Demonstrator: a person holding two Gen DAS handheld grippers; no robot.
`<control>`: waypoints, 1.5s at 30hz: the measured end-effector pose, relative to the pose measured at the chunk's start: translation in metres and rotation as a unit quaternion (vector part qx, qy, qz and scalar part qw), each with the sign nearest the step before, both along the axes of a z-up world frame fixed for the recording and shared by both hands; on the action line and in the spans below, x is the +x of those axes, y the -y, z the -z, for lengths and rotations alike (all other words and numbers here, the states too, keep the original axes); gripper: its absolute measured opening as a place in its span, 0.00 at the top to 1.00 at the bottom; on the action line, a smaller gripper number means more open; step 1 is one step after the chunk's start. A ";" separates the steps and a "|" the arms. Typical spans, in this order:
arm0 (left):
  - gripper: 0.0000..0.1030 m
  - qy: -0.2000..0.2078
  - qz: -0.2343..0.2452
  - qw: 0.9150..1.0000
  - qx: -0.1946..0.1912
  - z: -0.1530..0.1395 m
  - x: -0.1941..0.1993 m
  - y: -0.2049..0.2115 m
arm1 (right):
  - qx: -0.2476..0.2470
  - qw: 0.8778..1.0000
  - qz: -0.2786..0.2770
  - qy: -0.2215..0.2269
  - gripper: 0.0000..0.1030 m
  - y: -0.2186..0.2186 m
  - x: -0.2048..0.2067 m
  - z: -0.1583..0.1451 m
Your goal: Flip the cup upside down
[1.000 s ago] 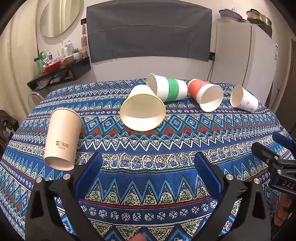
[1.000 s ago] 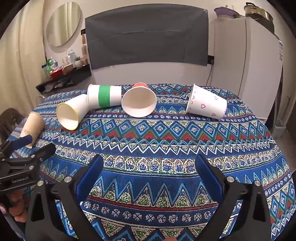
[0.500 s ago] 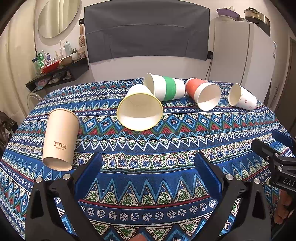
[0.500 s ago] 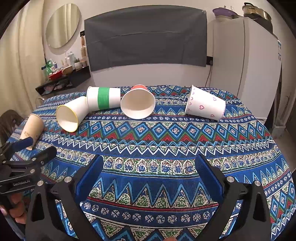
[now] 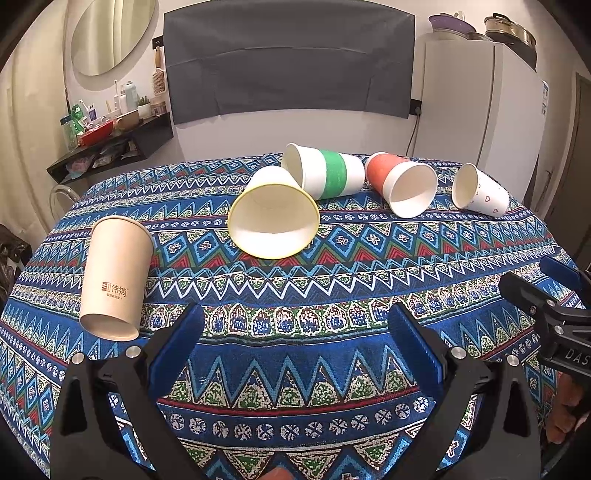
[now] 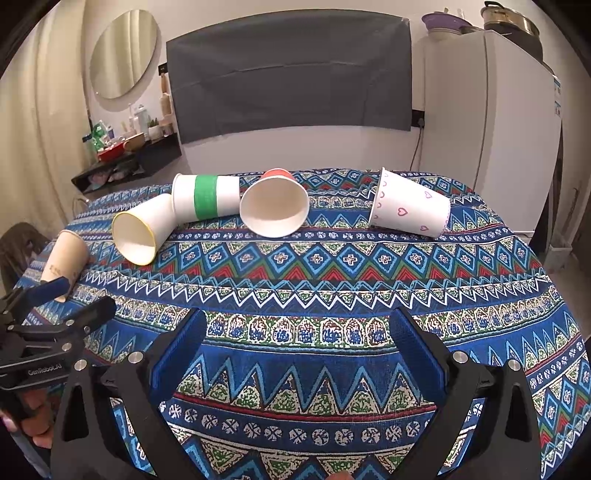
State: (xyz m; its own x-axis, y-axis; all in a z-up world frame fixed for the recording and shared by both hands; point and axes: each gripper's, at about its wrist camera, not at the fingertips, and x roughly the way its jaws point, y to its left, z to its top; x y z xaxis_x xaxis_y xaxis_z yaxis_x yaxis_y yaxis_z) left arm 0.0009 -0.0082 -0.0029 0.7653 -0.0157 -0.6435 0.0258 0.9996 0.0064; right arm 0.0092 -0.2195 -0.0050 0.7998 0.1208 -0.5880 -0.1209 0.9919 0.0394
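Pale wall [image 5: 280, 133] with grey cloth [image 5: 291, 59], oval mirror [image 5: 110, 33] (left), white fridge [image 5: 476, 110]

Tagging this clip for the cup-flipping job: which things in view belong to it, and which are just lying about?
Belong to the job:
tan cup
yellow-rimmed cup
green-banded cup
red cup
heart-print cup
All lie on their sides on the patterned tablecloth.
left tongs and right tongs, both open

Just lying about:
mirror
cluttered shelf
fridge

Matt paper cups [image 5: 273, 218] lie on a woven patterned cloth [image 5: 295, 295].
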 end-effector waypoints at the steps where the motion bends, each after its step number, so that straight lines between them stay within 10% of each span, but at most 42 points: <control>1: 0.06 -0.001 0.001 1.000 -0.001 0.000 0.000 0.000 | -0.001 1.000 0.001 0.000 0.08 0.000 0.000 0.000; 45: 0.06 -0.012 0.003 1.000 0.005 0.004 0.006 0.007 | 0.013 1.000 -0.011 -0.001 0.08 0.001 0.000 0.000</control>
State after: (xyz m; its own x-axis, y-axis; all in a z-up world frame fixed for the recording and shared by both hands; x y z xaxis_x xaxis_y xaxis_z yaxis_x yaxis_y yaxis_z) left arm 0.0065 -0.0155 -0.0065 0.7500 -0.0141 -0.6612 0.0324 0.9994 0.0154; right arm 0.0094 -0.2210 -0.0053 0.7951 0.1535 -0.5868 -0.1430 0.9876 0.0646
